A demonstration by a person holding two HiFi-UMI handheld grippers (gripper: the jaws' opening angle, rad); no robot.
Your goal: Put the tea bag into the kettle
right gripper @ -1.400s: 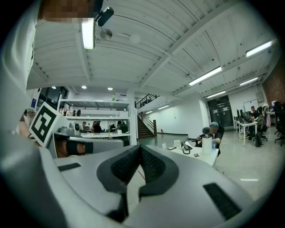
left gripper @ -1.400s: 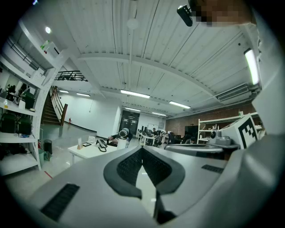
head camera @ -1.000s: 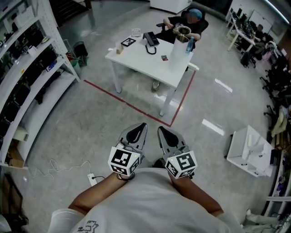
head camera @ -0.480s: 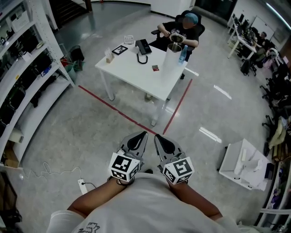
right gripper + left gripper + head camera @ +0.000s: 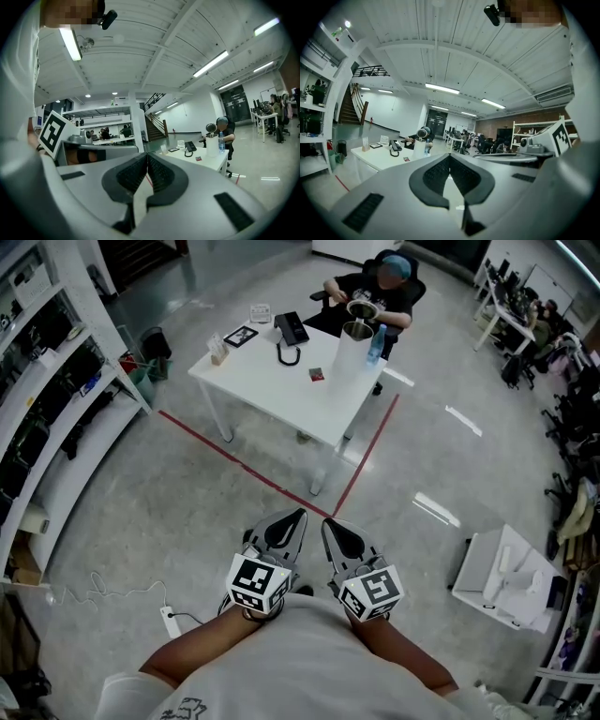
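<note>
Near left, the power strip (image 5: 169, 620) had slipped lower in the head view than a second before, and the far white table (image 5: 267, 381) had drawn slightly nearer, so the person was likely still walking up. The left gripper (image 5: 298, 515) was held close to the body, clenched on nothing. The small red packet taken for the tea bag (image 5: 317, 374) lay on the table, well apart from both grippers. The right gripper (image 5: 328, 522), just beside the left, was likewise clenched and empty. Right of the packet stood the white kettle (image 5: 349, 351), near a seated person (image 5: 370, 292). No pick-up had begun.
</note>
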